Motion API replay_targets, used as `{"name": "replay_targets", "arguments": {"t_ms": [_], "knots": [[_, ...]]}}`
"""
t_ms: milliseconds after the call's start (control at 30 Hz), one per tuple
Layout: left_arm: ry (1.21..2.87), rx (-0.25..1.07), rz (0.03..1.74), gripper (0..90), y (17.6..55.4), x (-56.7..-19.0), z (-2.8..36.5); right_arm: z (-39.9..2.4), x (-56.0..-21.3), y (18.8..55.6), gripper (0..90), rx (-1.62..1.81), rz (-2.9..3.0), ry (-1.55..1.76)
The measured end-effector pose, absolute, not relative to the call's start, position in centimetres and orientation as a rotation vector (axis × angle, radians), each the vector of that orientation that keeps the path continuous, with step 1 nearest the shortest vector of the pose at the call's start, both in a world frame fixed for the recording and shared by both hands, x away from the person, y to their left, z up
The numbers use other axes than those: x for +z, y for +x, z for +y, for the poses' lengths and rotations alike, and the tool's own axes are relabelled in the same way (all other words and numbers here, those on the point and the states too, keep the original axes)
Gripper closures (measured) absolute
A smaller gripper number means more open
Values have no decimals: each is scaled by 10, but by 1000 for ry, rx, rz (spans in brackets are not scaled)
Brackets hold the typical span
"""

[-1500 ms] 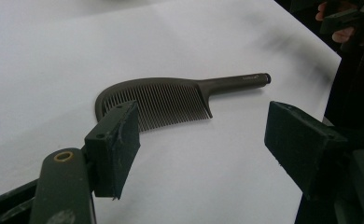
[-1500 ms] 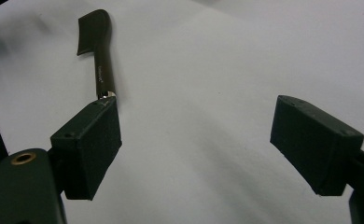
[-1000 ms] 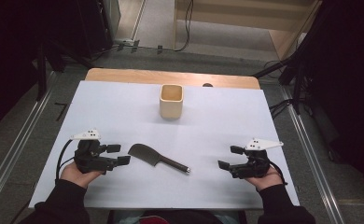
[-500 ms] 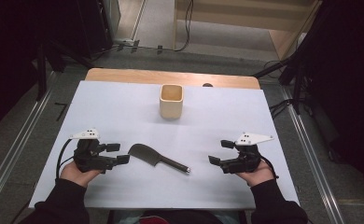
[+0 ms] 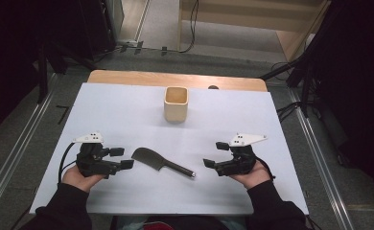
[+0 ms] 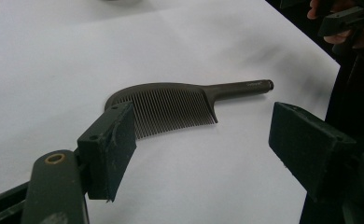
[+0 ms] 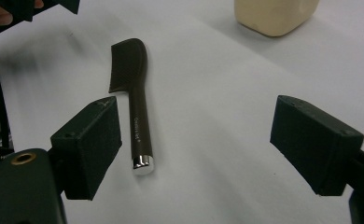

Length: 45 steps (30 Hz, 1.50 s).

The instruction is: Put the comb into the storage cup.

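Observation:
A dark comb point(image 5: 160, 162) lies flat on the white table point(image 5: 127, 115), teeth toward the person and handle pointing right. My left gripper point(image 5: 119, 158) rests open just left of the comb's head, nothing between its jaws. In the left gripper view the comb point(image 6: 180, 105) lies a short way ahead of the gripper point(image 6: 208, 144). My right gripper point(image 5: 215, 154) is open to the right of the handle's silver tip. The right gripper view has the comb point(image 7: 136, 98) running away from the left jaw, ahead of the gripper point(image 7: 203, 149). A cream square cup point(image 5: 176, 104) stands upright at the back centre.
The cup point(image 7: 276, 16) sits at the top of the right gripper view. A wooden strip point(image 5: 175, 79) runs along the table's far edge. Metal rails point(image 5: 12, 158) flank the table on both sides, with dark equipment and cables beyond.
My right gripper has moved left toward the comb's handle end. The left gripper and the comb have stayed put.

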<state>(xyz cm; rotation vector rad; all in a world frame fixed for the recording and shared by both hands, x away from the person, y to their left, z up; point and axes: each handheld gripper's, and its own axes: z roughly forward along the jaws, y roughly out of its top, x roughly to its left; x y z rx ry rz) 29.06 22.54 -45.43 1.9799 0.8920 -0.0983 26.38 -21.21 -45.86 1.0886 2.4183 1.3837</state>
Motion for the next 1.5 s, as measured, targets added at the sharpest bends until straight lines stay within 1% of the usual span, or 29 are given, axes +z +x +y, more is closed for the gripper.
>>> {"name": "replay_targets", "arguments": {"t_ms": [900, 1500], "knots": [[1985, -96, 884, 237, 291, -454, 225, -173, -468, 276, 149, 1369, 2488, 1027], [1989, -96, 884, 237, 291, -454, 226, -156, -481, 275, 151, 1369, 2533, 984]]}}
